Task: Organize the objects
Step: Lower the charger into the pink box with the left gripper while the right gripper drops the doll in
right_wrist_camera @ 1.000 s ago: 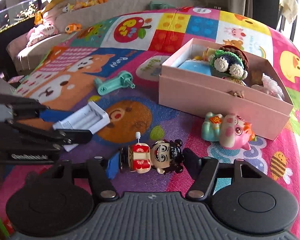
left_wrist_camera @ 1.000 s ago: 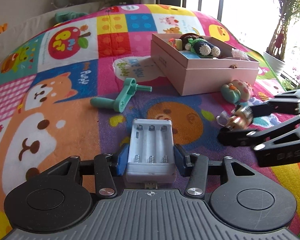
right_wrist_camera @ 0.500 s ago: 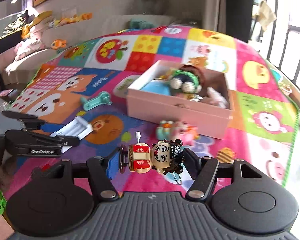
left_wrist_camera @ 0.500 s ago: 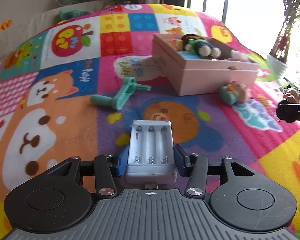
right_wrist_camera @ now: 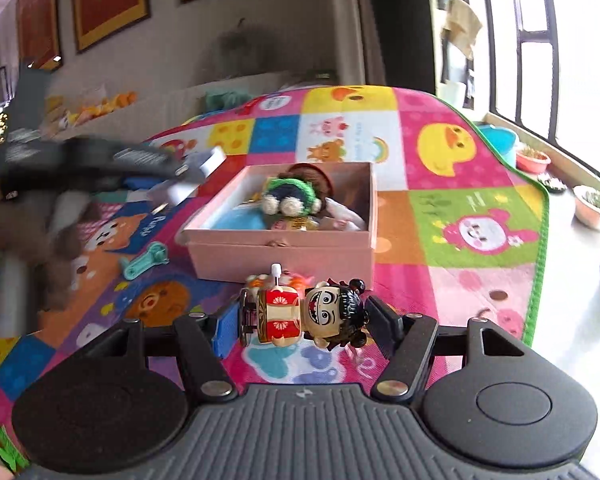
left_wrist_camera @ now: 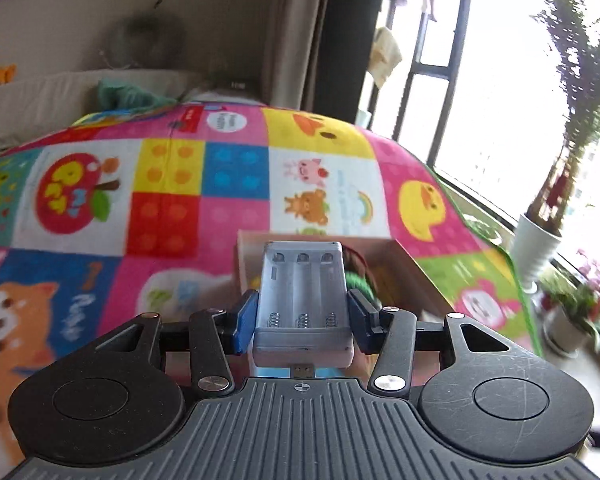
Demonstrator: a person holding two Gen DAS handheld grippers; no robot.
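Note:
My left gripper [left_wrist_camera: 302,320] is shut on a white three-slot battery holder [left_wrist_camera: 302,296] and holds it in the air just before the pink box [left_wrist_camera: 404,264]. In the right wrist view the left gripper [right_wrist_camera: 180,172] shows blurred, high at the box's left side. My right gripper [right_wrist_camera: 302,320] is shut on a wind-up doll toy [right_wrist_camera: 312,312] with a red body and black hair, raised in front of the pink box [right_wrist_camera: 284,252]. The box holds a green crocheted toy [right_wrist_camera: 288,196] and other small items.
A teal crank handle [right_wrist_camera: 146,260] lies on the colourful play mat [right_wrist_camera: 460,208] left of the box. A pig toy [right_wrist_camera: 260,280] lies against the box front, mostly hidden by the doll. Potted plants [left_wrist_camera: 540,240] stand past the mat's right edge. A sofa runs behind.
Both grippers have risen off the mat with their objects. The left has swung right toward the pink box and tilted up. The right has pulled back and up, facing the box front.

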